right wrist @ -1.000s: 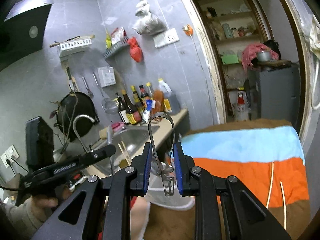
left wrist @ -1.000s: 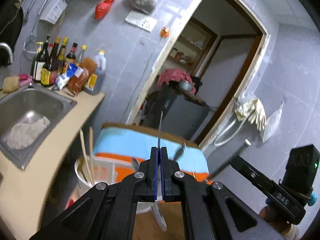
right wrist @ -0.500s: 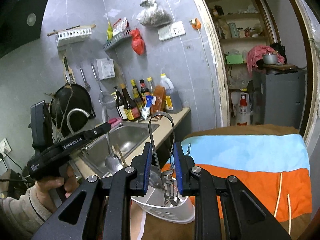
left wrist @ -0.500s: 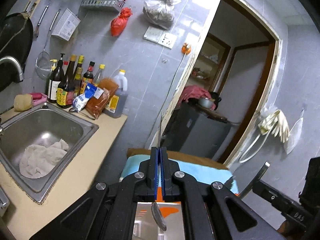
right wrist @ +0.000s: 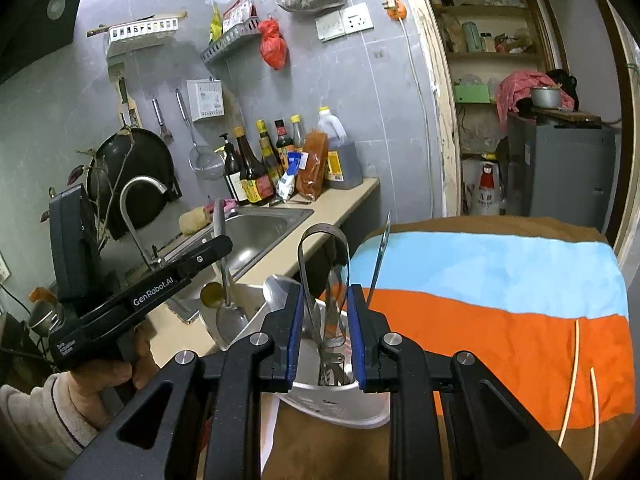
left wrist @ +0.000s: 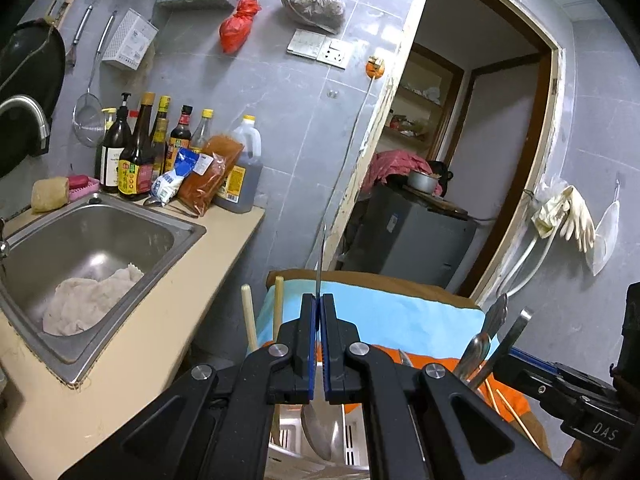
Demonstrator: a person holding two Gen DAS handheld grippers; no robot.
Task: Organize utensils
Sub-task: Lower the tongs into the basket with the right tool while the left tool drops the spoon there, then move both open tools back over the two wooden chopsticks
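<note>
Left tongs (left wrist: pixel 319 344) clenched on a spoon (left wrist: pixel 318 432), its bowl hanging over the white holder (right wrist: pixel 340 400). Right tongs (right wrist: pixel 323 332) grasp metal food tongs (right wrist: pixel 325 280) standing in that holder, crowded by utensils. Two chopsticks (right wrist: pixel 576 364) lie at the tabletop's right edge on the striped cloth (right wrist: pixel 500 280).

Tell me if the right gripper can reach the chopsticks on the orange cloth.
Probably not yet. The right gripper is shut on the tongs above the utensil holder. The chopsticks lie uncovered on the orange cloth, so the way looks free once the tongs are released.
</note>
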